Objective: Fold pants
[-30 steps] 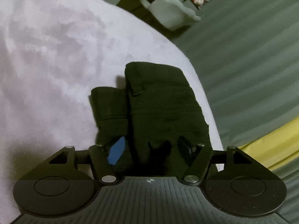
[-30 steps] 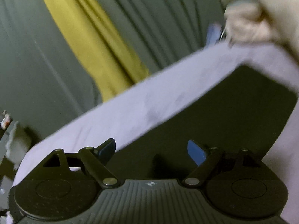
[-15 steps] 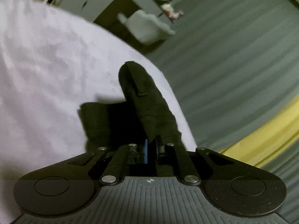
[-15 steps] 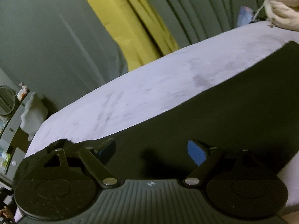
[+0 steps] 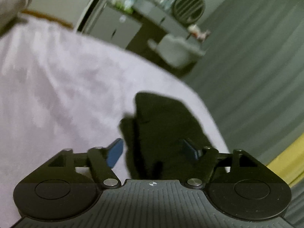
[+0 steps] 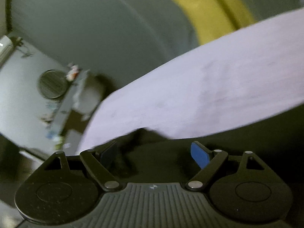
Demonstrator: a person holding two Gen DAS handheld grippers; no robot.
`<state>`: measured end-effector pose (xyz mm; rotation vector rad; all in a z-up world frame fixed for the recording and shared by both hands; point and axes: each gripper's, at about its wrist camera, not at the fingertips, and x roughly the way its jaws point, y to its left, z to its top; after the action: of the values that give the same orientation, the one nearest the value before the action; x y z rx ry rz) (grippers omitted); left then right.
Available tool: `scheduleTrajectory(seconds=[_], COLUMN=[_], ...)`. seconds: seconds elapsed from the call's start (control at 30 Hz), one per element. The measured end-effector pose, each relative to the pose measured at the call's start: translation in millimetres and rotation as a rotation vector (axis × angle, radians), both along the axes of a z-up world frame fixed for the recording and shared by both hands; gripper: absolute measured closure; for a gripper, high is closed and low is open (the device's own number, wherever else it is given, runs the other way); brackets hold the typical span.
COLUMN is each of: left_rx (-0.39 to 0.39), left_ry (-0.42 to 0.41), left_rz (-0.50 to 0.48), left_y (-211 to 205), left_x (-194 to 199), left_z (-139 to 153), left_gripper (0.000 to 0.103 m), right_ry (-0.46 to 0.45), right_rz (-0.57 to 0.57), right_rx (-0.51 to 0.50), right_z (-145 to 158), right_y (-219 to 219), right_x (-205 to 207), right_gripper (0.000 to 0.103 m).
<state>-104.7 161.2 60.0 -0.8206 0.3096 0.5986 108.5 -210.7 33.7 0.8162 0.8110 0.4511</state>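
pants (image 5: 163, 125) — black, lying on the lilac bed (image 5: 57, 95), bunched in layers close to the bed's right edge as the left view shows it. in the right view the pants (image 6: 247, 144) spread as a broad dark sheet along the bed's near side, reaching under the tool. both views are blurred; seams, waistband and hems cannot be made out.

left tool (image 5: 153, 150): jaws opening, blue pads standing clear on either side of a raised fold of cloth. the fold lies between them but neither pad presses on it — released.

right tool (image 6: 153, 152): jaws spread wide over the dark cloth, nothing pinched between the pads — released.

handling, as a judgement: soft, limp fabric, light, not fragile. it will sag and drape from any single hold, and stacked layers may slide apart if only the top one is caught. a thick edge where layers meet gives the surest bite; a pinch in the flat middle would only raise a peak.

where to take hold: at two points along one edge of the bundle, one per tool, so the fold carries over evenly. the bed's edge is near — cloth could slip off.
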Motion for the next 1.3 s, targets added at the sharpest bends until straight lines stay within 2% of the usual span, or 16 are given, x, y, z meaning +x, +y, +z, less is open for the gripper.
scheduleTrajectory(seconds=[0.07, 0.17, 0.27, 0.33, 0.4, 0.53, 0.67, 0.73, 0.77, 0.87, 0.97, 1.07, 1.1, 1.13, 1.23, 1.3], left_rx=[0.071, 0.137, 0.061, -0.024, -0.024, -0.02, -0.006, -0.021, -0.026, -0.024, -0.042, -0.044, -0.05, -0.053, -0.05, -0.055], left_ry=[-0.031, -0.001, 0.127, 0.202, 0.18, 0.178, 0.189, 0.169, 0.163, 0.175, 0.177, 0.174, 0.177, 0.179, 0.18, 0.173], left_rz=[-0.036, -0.086, -0.119, -0.126, -0.111, -0.102, -0.099, -0.095, -0.092, -0.081, -0.076, -0.075, -0.077, -0.074, -0.074, -0.072], left_y=[-10.1, -17.0, -14.7, -2.6, 1.4, -2.5, -4.8, -5.4, -5.6, -2.3, 1.2, 2.3, 3.2, 4.4, 3.8, 4.4], left_x=[7.5, 29.8, 49.4, 62.3, 59.7, 61.6, 66.9, 61.3, 59.2, 63.9, 63.5, 63.5, 63.9, 64.4, 64.9, 64.0], left_z=[8.7, 3.1, -23.3, -37.1, -36.8, -38.3, -40.9, -40.9, -40.6, -45.2, -48.3, -48.9, -50.0, -50.7, -50.8, -51.4], left_gripper=[0.022, 0.014, 0.015, 0.015, 0.013, 0.009, 0.008, 0.008, 0.008, 0.008, 0.008, 0.009, 0.009, 0.009, 0.009, 0.009], right_ry=[0.036, 0.074, 0.145, 0.211, 0.245, 0.216, 0.288, 0.373, 0.393, 0.379, 0.397, 0.294, 0.299, 0.301, 0.167, 0.194], right_rz=[0.04, 0.093, 0.157, 0.192, 0.257, 0.347, 0.422, 0.471, 0.482, 0.491, 0.43, 0.256, 0.223, 0.208, 0.148, 0.184], right_rx=[0.037, 0.038, 0.075, 0.023, -0.062, -0.157, -0.012, 0.211, 0.286, 0.216, 0.285, 0.458, 0.517, 0.522, 0.21, 0.186], right_z=[-4.5, -10.2, -24.2, -33.5, -38.3, -25.5, -35.9, -45.9, -48.8, -52.1, -47.4, -31.0, -31.4, -31.8, -7.6, -4.6], right_y=[20.2, 48.4, 73.5, 87.3, 96.9, 103.0, 112.4, 116.4, 118.6, 134.7, 125.3, 84.5, 74.0, 68.7, 63.5, 60.1], right_x=[26.5, 60.9, 92.1, 103.8, 112.1, 119.7, 130.1, 133.2, 131.8, 132.3, 139.5, 154.2, 156.1, 154.0, 137.9, 127.4], right_gripper=[0.017, 0.017, 0.017, 0.017, 0.018, 0.017, 0.007, 0.007, 0.006, 0.004, 0.004, 0.007, 0.007, 0.007, 0.007, 0.007])
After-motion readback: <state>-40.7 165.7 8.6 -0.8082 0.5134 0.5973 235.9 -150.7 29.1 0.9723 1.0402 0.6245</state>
